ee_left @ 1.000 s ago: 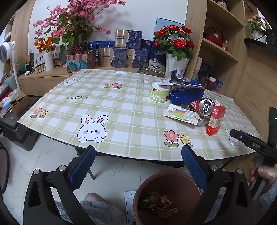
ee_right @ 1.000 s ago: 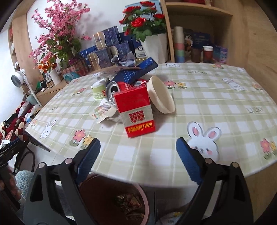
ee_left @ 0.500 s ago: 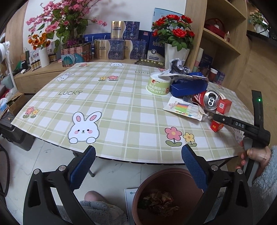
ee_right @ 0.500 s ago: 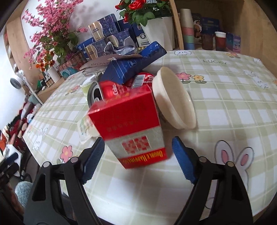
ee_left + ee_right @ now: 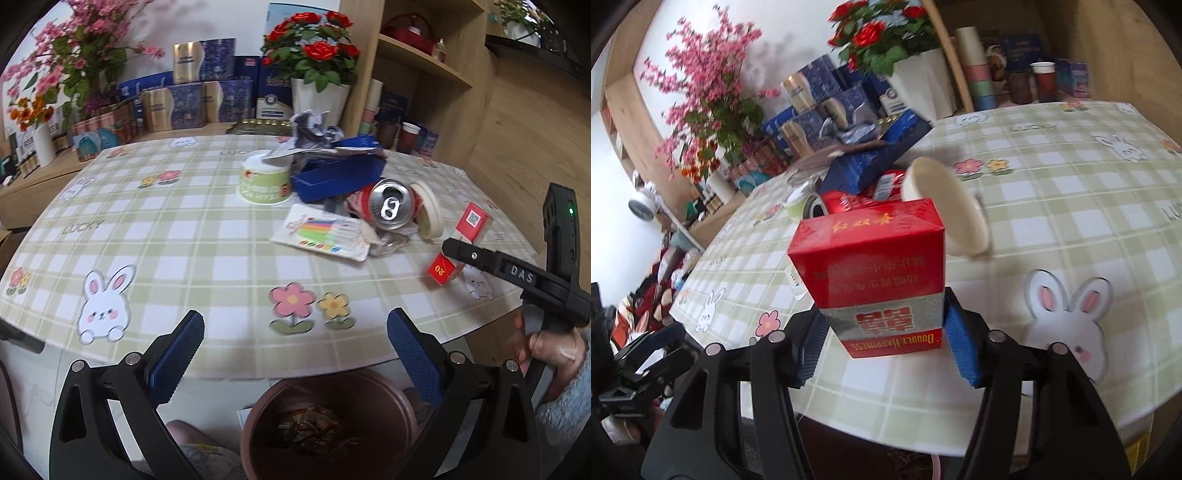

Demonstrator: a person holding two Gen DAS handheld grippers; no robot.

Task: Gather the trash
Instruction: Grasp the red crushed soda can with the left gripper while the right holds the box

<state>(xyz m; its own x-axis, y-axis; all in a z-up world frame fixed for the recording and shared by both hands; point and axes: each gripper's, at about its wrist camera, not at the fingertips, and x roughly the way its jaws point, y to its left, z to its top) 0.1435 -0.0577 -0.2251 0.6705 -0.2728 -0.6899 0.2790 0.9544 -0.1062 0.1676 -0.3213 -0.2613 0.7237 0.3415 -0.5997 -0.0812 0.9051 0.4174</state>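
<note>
A red Double Happiness cigarette box (image 5: 875, 273) stands on the checked tablecloth, and my right gripper (image 5: 886, 343) is shut on its lower part, blue pads against both sides. In the left wrist view the box (image 5: 458, 243) shows behind the right gripper's black finger. Behind it lie a red soda can (image 5: 389, 205), a cream bowl on its side (image 5: 945, 206), a blue carton (image 5: 340, 173), a green tub (image 5: 264, 181) and a coloured card (image 5: 321, 232). My left gripper (image 5: 295, 354) is open and empty, held above a brown bin (image 5: 328, 424) with trash inside.
The table edge (image 5: 332, 369) runs just past the left gripper, above the bin. A white vase of red roses (image 5: 317, 99), stacked blue boxes (image 5: 207, 96) and wooden shelves (image 5: 424, 62) stand behind the table. Pink blossoms (image 5: 705, 88) stand at the far left.
My right gripper moved in on the red box and closed on it. The left gripper stayed open over the bin, drifting slightly closer to the table.
</note>
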